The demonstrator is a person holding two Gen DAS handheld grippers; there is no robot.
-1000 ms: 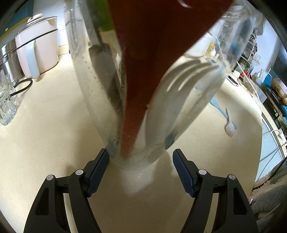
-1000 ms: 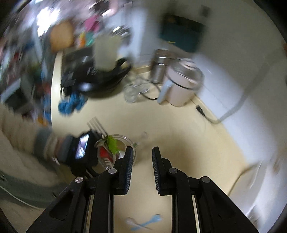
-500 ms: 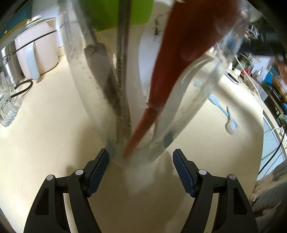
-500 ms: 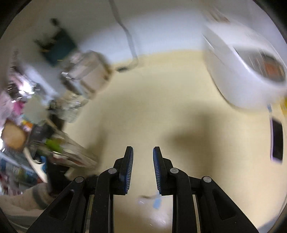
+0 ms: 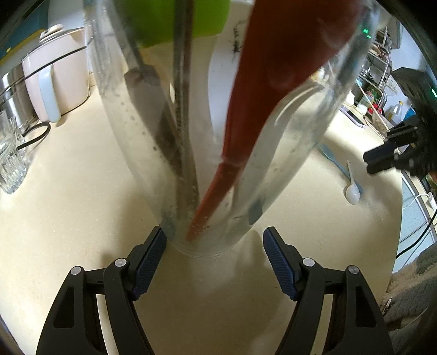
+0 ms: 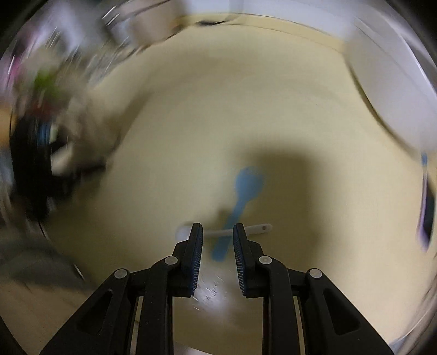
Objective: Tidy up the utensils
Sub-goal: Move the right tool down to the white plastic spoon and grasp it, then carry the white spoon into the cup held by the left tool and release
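A clear glass jar point(image 5: 286, 153) stands on the cream counter between the fingers of my left gripper point(image 5: 214, 245), which is open; the right pad point(image 5: 278, 262) stands off the glass. Inside the jar lean a red spatula point(image 5: 262, 95), a green utensil point(image 5: 164, 21) and a dark handle point(image 5: 153, 109). A blue plastic utensil point(image 6: 247, 183) and a white spoon point(image 6: 259, 228) lie crossed on the counter. My right gripper point(image 6: 218, 228) points down just above them, its jaws narrowly apart with nothing between them. In the left wrist view the right gripper point(image 5: 382, 161) hovers over the white spoon point(image 5: 352, 191).
A pale pink kettle point(image 5: 57, 84) and a ribbed glass tumbler point(image 5: 11, 163) stand at the left. A large white appliance point(image 6: 396, 95) and a phone point(image 6: 426, 218) sit to the right of the utensils. The counter's edge point(image 5: 401, 218) runs close on the right.
My right gripper has swung round and dropped towards the blue utensil and white spoon, coming into the left wrist view. The red spatula has shifted inside the jar. The left gripper has stayed put.
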